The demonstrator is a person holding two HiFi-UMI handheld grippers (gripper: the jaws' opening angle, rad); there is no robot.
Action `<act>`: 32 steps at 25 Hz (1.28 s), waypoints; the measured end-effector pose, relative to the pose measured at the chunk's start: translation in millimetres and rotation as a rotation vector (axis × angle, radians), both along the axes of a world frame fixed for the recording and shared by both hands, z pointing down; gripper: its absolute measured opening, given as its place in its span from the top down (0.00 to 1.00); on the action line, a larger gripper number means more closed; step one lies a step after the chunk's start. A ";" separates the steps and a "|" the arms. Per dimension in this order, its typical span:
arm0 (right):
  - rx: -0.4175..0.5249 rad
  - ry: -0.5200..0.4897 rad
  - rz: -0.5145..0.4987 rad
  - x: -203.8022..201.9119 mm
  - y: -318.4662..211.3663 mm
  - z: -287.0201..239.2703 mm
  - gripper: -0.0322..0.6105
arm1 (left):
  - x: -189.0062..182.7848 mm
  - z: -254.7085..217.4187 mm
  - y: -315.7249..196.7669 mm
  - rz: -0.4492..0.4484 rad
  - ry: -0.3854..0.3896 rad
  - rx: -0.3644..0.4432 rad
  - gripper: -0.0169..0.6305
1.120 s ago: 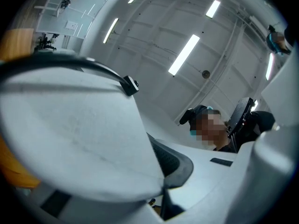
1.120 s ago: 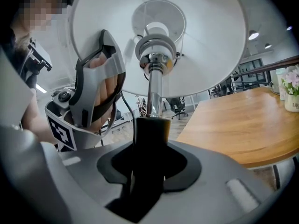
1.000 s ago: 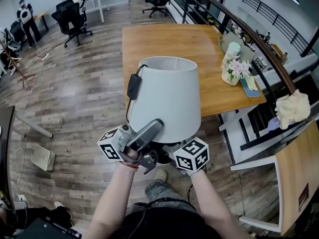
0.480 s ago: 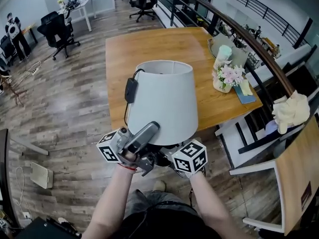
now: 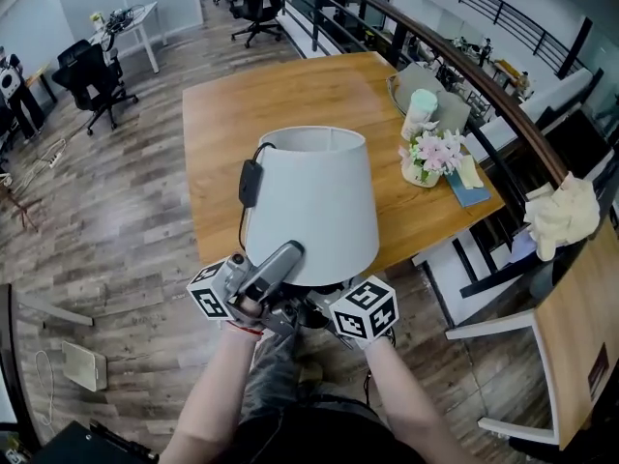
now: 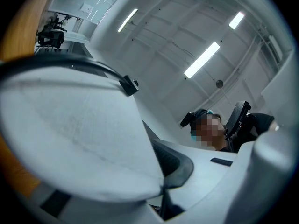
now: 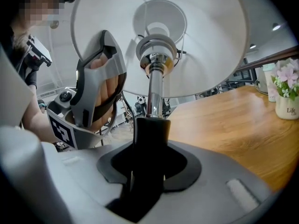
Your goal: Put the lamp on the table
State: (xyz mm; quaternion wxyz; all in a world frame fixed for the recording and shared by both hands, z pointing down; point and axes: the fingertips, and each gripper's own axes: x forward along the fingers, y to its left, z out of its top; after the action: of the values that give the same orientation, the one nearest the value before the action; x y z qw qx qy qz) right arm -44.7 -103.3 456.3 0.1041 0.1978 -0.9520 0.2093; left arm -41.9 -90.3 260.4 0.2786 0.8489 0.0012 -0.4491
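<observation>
While both grippers carry it, the lamp (image 5: 309,206) hangs upright in the air over the near edge of the table (image 5: 261,95), and we see no part of it resting on the wood. In the right gripper view we find the right gripper (image 7: 149,148) clenched on the lamp's black stem (image 7: 150,125), just below the chrome tube that runs up into the shade (image 7: 205,45). The left gripper (image 5: 280,264) sits at the shade's lower rim, on the side away from the table's flower pot (image 5: 426,158). In its own view, the white shade fills the left half and its edge runs down into the closed jaws, so we read this gripper as pinching the rim. A black cord with an inline switch (image 5: 250,182) hangs down the shade's outside. The flower pot stands on the table near its right edge, well apart from the lamp. Beyond the table's far left corner we see black office chairs (image 5: 97,71) on the plank floor (image 5: 116,220).
</observation>
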 end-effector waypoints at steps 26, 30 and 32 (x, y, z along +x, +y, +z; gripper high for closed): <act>0.032 0.051 0.152 -27.9 -205.9 31.9 0.73 | -35.8 31.9 -199.2 0.129 0.029 0.011 0.95; 0.036 0.058 0.169 -30.4 -223.9 36.8 0.73 | -36.6 36.3 -215.0 0.124 0.023 0.017 0.95; 0.046 0.062 0.167 -33.3 -230.6 39.2 0.73 | -39.3 38.8 -219.6 0.114 0.024 0.020 0.95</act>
State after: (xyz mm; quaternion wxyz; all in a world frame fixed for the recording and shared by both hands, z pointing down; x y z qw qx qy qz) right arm -78.1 -333.9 495.4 0.1113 0.2852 -0.9330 0.1889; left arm -81.2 -309.9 299.2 0.2951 0.8448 0.0575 -0.4427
